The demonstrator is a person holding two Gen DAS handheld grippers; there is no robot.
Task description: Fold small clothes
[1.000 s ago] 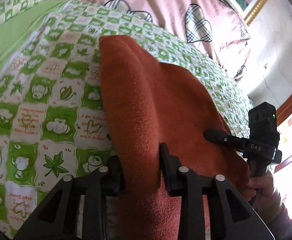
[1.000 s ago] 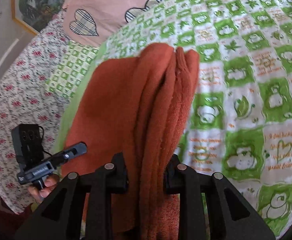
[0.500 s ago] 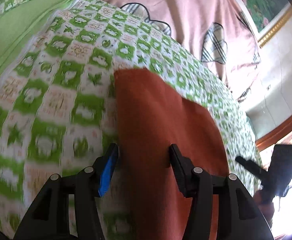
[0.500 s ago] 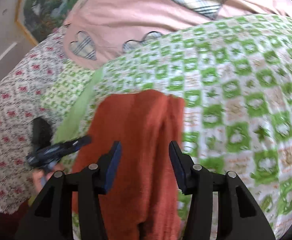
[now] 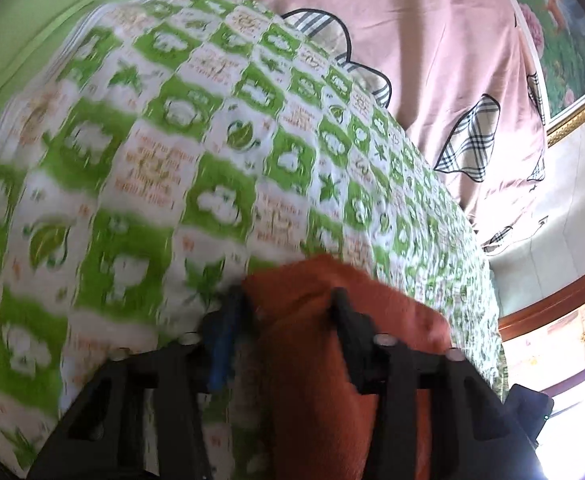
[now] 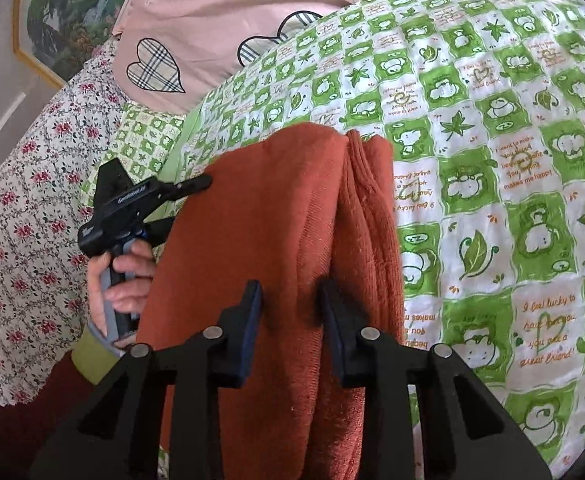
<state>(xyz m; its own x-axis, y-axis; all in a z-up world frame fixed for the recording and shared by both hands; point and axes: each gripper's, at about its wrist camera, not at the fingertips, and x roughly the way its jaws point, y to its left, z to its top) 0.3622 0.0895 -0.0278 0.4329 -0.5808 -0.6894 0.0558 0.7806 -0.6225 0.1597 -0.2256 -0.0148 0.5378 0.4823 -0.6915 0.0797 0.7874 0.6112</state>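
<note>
Rust-orange knitted garment point(image 6: 292, 240) runs straight out from between the fingers of the right gripper point(image 6: 290, 312), whose jaws stand a moderate way apart on either side of a fold of it; whether the pads actually press the cloth I cannot tell. In the left wrist view the left gripper point(image 5: 284, 320) also straddles the same garment point(image 5: 332, 360), its jaws parted wider, with the cloth's end bunched between them; that picture is blurred, so contact is unclear there too.

The garment lies on the green-and-white checked quilt point(image 6: 492, 160), folded into a long strip with several layers stacked along its right edge. Its long axis runs away from the right gripper's jaws toward the pink heart-patterned bedding point(image 6: 212, 8). The left gripper point(image 6: 132, 204), held in the person's hand point(image 6: 120, 280), sits beside the strip's left edge about midway along it, so both tools are close; the right one lines up with the length, and any further fold would probably bring the near end toward the far end.

Count: one garment, two grippers, one quilt, one visible hand.
</note>
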